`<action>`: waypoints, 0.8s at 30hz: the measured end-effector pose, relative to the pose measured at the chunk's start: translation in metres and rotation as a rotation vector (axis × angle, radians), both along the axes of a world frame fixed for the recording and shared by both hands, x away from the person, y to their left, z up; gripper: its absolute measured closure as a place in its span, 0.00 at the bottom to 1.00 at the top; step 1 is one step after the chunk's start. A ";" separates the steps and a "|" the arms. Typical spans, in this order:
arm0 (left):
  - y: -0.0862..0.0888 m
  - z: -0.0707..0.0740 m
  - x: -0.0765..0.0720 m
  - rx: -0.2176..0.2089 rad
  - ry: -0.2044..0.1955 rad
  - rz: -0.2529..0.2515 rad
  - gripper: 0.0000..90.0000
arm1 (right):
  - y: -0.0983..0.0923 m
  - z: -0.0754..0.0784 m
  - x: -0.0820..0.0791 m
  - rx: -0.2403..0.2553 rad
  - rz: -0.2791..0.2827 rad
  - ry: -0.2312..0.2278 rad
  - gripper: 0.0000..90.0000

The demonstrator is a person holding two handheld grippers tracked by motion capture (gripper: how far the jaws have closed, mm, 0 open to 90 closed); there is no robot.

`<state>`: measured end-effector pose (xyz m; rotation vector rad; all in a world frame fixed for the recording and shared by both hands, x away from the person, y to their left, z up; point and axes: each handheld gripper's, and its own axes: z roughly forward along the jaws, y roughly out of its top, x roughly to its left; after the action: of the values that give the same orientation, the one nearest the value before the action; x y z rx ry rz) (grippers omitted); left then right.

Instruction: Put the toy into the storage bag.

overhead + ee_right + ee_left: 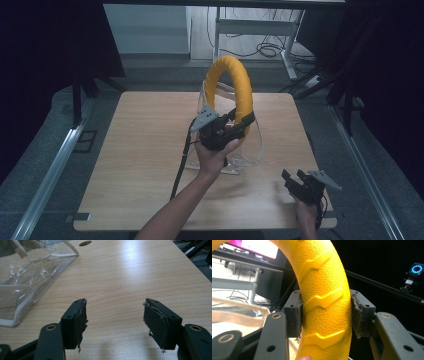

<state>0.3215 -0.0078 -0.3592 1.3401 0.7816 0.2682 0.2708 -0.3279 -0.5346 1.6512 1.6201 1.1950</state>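
Wooden table [145,165], tangled cables on floor [267,49], metal desk frame [260,26]

A light wooden table [140,165] with a round hole near its far edge bears a clear plastic bag [247,150] with white trim, which seems to stand right of centre, resting directly on the wood.

From where I stand, no lettering, label, brand or number can be read on anything here. The bright screen [259,247] far off is too blurred to make out
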 end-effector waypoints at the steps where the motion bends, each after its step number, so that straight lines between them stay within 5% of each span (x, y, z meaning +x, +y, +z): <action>1: 0.000 -0.003 0.000 0.000 0.003 0.003 0.56 | 0.001 0.000 0.000 0.001 0.002 0.002 0.39; 14: -0.002 -0.028 -0.010 -0.008 0.001 0.055 0.56 | 0.001 0.000 0.000 0.000 0.004 -0.002 0.39; 24: 0.003 -0.058 -0.009 -0.010 0.088 0.074 0.56 | 0.002 0.000 0.000 0.001 0.005 -0.002 0.39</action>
<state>0.3124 -0.0050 -0.4172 1.3219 0.9072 0.2646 0.2707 -0.3257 -0.5347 1.6472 1.6235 1.1990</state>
